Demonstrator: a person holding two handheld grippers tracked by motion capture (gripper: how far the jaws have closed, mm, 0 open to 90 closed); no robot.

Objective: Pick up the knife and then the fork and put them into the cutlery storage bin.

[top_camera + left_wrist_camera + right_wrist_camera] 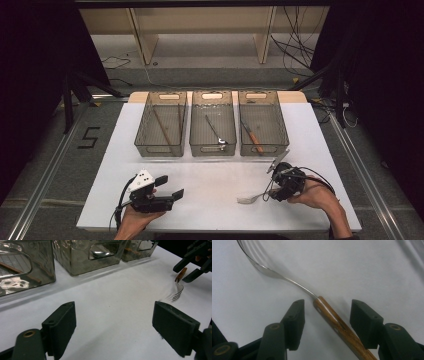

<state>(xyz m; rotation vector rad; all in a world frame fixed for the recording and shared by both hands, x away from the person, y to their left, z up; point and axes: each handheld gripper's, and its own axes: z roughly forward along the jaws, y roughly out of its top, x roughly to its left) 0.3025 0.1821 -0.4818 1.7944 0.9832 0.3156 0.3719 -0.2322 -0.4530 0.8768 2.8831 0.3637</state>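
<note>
A: Where's the fork (251,198) rn?

B: Flat on the white table (210,200), near the front edge on the person's right. Tines point toward the table's middle, wooden handle runs back under the right gripper (272,192).

A: Has the gripper got it?

B: Not yet, imo. In the right gripper view the handle (334,321) lies between the 2 jaws, a gap on each side, neither pad pressing it. So apart, straddling the wood. No lift.

A: Why the handle, not the metal end?

B: My guess: the wood is thicker and less slick than the thin neck, so it gives the pads more to bite. The handle crosses the gap at an angle, so it may twist when squeezed.

A: Left gripper (170,187)?

B: Hovers low over bare table at the front left, jaws wide apart, nothing between them. Its own view looks across at the fork (178,291) and the right gripper (186,271), well apart from both. Prob. just waiting out of the way.

A: And the bins?

B: 3 clear bins at the back. Left bin (161,123) has what look like chopsticks, middle bin (213,122) a metal utensil, can't tell which kind, right bin (263,122) another wood-handled piece. Sorting by type, I'd say, so 1 of those should take the fork, can't say which.
</note>
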